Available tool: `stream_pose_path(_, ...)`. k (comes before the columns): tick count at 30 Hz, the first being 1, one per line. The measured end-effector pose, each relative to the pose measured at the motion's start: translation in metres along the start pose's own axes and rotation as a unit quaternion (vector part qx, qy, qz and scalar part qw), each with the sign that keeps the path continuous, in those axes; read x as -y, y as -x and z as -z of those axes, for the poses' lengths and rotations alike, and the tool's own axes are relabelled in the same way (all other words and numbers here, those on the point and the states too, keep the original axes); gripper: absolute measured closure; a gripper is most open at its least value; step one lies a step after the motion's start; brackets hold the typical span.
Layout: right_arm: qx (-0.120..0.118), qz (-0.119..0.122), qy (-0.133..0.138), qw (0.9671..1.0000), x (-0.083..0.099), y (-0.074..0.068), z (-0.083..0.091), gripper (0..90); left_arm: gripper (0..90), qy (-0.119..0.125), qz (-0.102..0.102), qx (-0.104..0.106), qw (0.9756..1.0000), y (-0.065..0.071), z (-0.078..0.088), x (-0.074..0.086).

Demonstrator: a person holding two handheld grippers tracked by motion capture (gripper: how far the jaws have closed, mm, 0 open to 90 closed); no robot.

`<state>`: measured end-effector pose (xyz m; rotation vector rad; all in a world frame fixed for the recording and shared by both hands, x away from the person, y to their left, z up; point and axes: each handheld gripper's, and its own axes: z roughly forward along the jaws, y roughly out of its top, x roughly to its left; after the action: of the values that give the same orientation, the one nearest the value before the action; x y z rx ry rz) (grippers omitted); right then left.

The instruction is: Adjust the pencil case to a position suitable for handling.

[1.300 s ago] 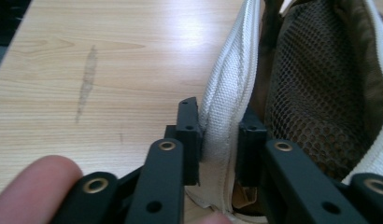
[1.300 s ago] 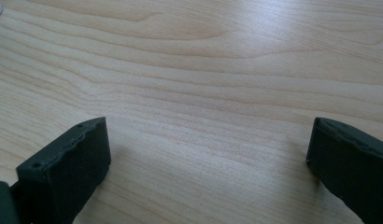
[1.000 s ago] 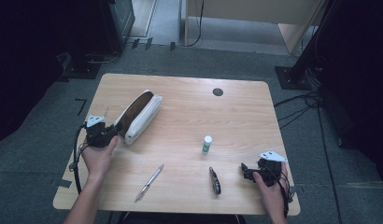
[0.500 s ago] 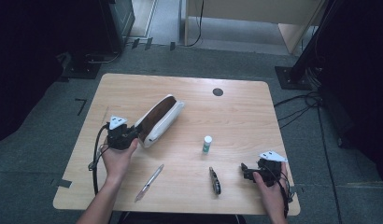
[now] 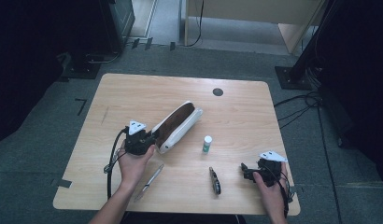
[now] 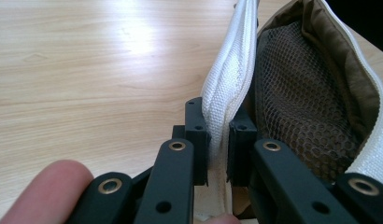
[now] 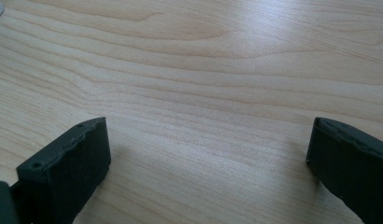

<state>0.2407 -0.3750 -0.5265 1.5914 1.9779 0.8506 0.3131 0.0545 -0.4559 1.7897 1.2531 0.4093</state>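
1. The left gripper (image 5: 151,138), left of centre in the high view, has its jaws clamped on the white zipper edge of the pencil case (image 5: 178,125)
2. The case lies open, slanting up toward the frame's middle
3. The right gripper (image 5: 245,170), at lower right, rests on the table (image 5: 133,93) with jaws wide apart, nothing between them
4. A small bottle (image 5: 207,143) stands right of the case

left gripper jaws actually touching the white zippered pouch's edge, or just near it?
Touching. In the left gripper view, the left gripper has both black jaws pressed against the white zippered fabric pouch, its zipper edge pinched between them with no gap.
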Motion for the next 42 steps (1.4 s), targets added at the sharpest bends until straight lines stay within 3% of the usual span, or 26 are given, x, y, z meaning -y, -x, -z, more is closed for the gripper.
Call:
stream_pose_path(5,0.000,0.001,0.000,1.0000,0.000,0.000,0.000,0.0,82.1,-0.003,0.010,0.010,0.9999,0.006,-0.002,0.008)
stream_pose_path(9,0.000,0.000,0.000,1.0000,0.000,0.000,0.000,0.0,79.8,-0.008,0.003,0.022,0.9997,0.008,-0.003,0.013)
stream_pose_path(13,0.000,0.001,0.000,1.0000,0.000,0.000,0.000,0.0,72.6,-0.013,-0.011,0.032,0.9994,0.011,-0.003,0.015)
stream_pose_path(22,-0.003,0.004,0.001,1.0000,0.000,0.000,0.001,0.5,55.1,-0.007,-0.018,0.051,0.9985,0.016,0.001,0.016)
stream_pose_path(28,-0.006,0.017,0.018,0.9997,0.003,-0.002,0.007,15.8,37.4,-0.011,-0.022,0.058,0.9980,0.012,0.007,0.012)
stream_pose_path(30,-0.012,0.018,0.020,0.9996,0.002,-0.002,0.010,17.0,33.7,-0.006,-0.015,0.059,0.9981,0.010,0.010,0.010)
stream_pose_path(34,-0.055,0.007,0.049,0.9973,-0.007,-0.002,0.024,23.0,25.7,0.003,-0.010,0.053,0.9985,0.002,0.019,0.009)
stream_pose_path(37,-0.069,0.006,0.058,0.9959,-0.014,-0.006,0.030,24.3,23.8,0.012,-0.007,0.045,0.9989,-0.005,0.026,0.009)
stream_pose_path(39,-0.090,0.018,0.070,0.9933,-0.026,-0.014,0.036,25.4,20.7,0.012,-0.005,0.036,0.9993,-0.011,0.030,0.010)
stream_pose_path(42,-0.099,0.026,0.073,0.9920,-0.032,-0.021,0.037,25.3,19.6,0.008,-0.002,0.027,0.9996,-0.020,0.033,0.013)
